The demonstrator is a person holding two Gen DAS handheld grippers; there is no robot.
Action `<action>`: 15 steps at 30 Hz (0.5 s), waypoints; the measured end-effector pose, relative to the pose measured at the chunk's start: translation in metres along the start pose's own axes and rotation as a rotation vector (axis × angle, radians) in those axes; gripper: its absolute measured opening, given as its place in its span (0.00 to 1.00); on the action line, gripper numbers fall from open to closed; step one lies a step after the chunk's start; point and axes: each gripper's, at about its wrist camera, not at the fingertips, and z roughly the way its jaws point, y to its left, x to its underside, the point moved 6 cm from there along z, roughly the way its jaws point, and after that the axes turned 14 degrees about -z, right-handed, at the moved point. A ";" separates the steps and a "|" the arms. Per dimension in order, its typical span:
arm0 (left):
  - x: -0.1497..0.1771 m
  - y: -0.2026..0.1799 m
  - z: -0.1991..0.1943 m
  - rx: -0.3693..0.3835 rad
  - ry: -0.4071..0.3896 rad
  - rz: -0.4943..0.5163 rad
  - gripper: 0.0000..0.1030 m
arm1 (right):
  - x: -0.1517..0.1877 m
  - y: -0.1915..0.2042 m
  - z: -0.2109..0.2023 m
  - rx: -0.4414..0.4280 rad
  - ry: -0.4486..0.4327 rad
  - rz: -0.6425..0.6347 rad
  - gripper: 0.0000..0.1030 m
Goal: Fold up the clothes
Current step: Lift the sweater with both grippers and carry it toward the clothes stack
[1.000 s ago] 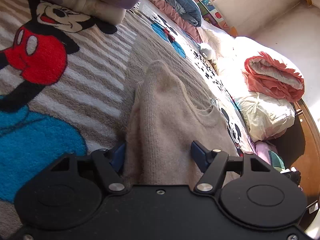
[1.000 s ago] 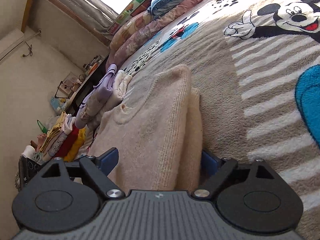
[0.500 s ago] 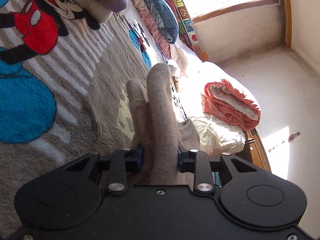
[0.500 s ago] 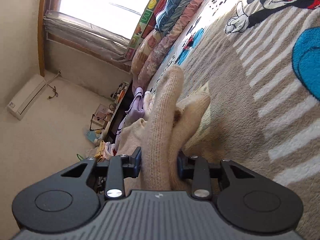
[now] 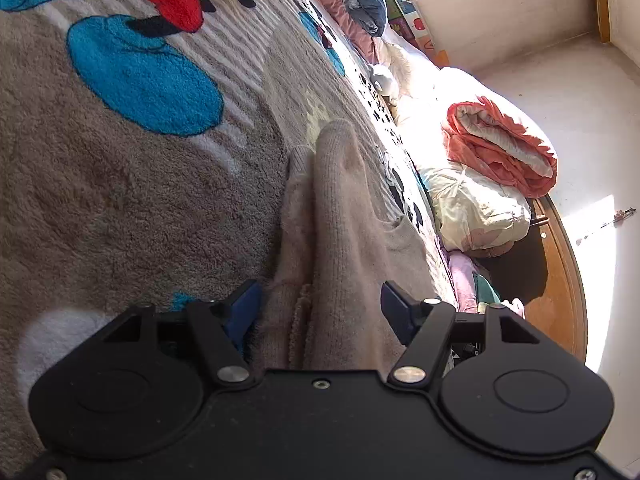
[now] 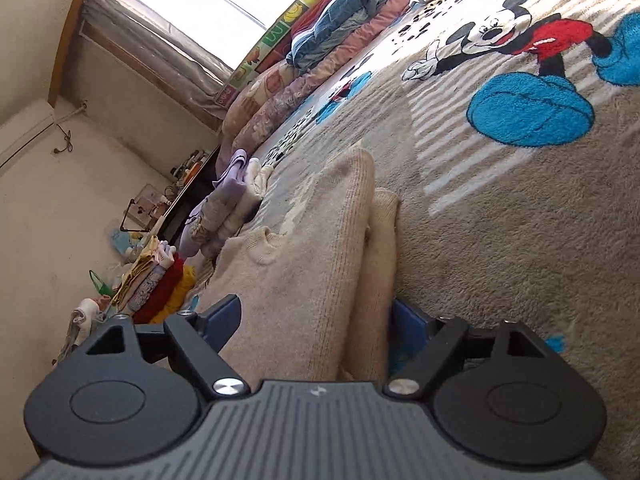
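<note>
Bedroom, mid-chore: nearest the lens, the left gripper (image 5: 320,312) and the right gripper (image 6: 316,322) each straddle one end of a folded cream sweater (image 5: 340,240) lying on a cartoon-mouse blanket (image 5: 120,200). On both, the jaws are opening; the knit sits between the blue pads (image 5: 244,308) but is not pinched, with a gap showing on at least one side of the cloth in each view. From either gripper the sweater runs straight ahead toward twelve o'clock, its long axis in line with the fingers, the fold's doubled edge at about eleven o'clock in the left view and one o'clock in the right. Both hands look equally close to it, so neither has the shorter reach; any next fold or lift would likely start from these two ends. Farther on, at ten o'clock in the right view, a stack of folded clothes (image 6: 228,208) waits on the bed. At two o'clock in the left view lies a rolled orange quilt (image 5: 500,148), and bedding (image 6: 340,24) lines the window wall beyond.
</note>
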 end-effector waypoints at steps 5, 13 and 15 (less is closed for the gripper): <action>0.005 -0.008 0.018 -0.012 -0.051 0.066 0.57 | 0.002 -0.004 0.006 -0.008 -0.010 0.029 0.82; -0.001 -0.032 0.030 0.099 -0.044 0.120 0.32 | 0.003 -0.002 0.018 -0.085 -0.049 0.072 0.38; -0.004 -0.044 0.027 0.146 -0.049 0.127 0.32 | 0.000 -0.005 0.016 -0.112 -0.072 0.103 0.37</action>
